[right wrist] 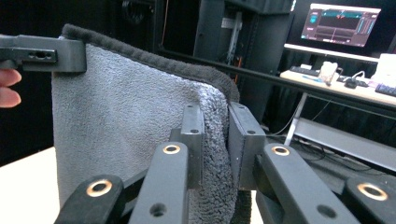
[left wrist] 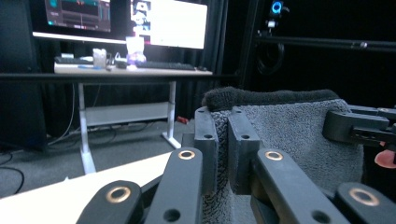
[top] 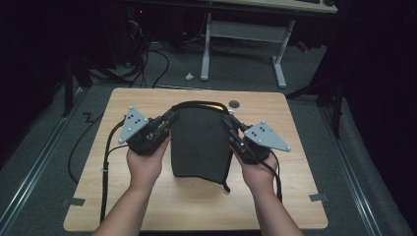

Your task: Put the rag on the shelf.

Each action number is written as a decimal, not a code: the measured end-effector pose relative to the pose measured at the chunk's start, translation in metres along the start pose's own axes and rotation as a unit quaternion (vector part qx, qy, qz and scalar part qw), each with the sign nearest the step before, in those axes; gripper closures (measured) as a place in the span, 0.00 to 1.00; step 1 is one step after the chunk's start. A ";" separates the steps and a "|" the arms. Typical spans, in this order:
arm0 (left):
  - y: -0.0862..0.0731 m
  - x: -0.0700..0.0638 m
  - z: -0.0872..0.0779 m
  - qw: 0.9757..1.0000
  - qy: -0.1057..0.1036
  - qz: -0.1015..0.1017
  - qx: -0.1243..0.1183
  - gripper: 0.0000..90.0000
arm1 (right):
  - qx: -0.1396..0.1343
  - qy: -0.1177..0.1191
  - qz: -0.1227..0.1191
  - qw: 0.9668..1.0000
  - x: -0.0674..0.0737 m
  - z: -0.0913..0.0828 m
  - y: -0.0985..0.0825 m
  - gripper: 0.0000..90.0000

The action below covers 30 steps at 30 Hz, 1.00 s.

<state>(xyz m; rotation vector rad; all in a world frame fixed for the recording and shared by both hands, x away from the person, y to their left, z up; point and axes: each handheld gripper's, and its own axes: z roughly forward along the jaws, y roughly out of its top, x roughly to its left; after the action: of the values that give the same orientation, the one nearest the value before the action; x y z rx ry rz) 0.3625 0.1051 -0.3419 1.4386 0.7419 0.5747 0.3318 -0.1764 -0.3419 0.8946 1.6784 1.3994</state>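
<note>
While the dark grey terry-cloth towel (top: pixel 200 142) is held up over the light wooden table (top: pixel 147 206), each upper corner is pinched: left gripper (left wrist: pixel 222 140) clamped on one, right gripper (right wrist: pixel 215 140) on the other. Only narrow strips of hem are caught, so a corner could be pulled free if the grippers are spread too hard. The lower edge could be dragged and bunched on the tabletop.

The right tool (right wrist: pixel 215 140) pinched the near edge of a grey towel (right wrist: pixel 126 126) between its jaws. The towel hung upright, dark-hemmed along its top. Beyond it, the left tool (right wrist: pixel 44 55) gripped the towel's far top corner, fingertips (right wrist: pixel 8 88) beside it.
</note>
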 end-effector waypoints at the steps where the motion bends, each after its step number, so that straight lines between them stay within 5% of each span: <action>1: 0.003 0.000 0.001 1.000 0.000 0.001 -0.004 0.94 | -0.004 -0.001 0.000 1.000 -0.001 0.001 0.003 0.87; 7: 0.018 0.000 0.003 1.000 -0.003 0.010 -0.024 0.94 | -0.021 -0.004 0.003 1.000 -0.005 0.000 0.017 0.87; 18: 0.028 0.001 0.016 1.000 -0.001 0.021 -0.015 0.94 | -0.019 -0.017 -0.005 1.000 -0.015 0.005 0.027 0.87; 23: 0.039 0.005 0.038 0.998 0.024 0.063 0.005 0.94 | -0.005 -0.025 0.002 1.000 -0.029 0.020 0.035 0.87; 30: 0.048 0.014 0.059 0.996 0.041 0.079 0.016 0.95 | 0.003 -0.027 0.000 1.000 -0.043 0.040 0.041 0.87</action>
<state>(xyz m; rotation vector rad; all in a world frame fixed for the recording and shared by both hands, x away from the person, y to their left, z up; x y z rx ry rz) 0.4195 0.0797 -0.2966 1.5194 0.7092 0.7506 0.3886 -0.1898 -0.3007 0.9285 1.6431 1.3579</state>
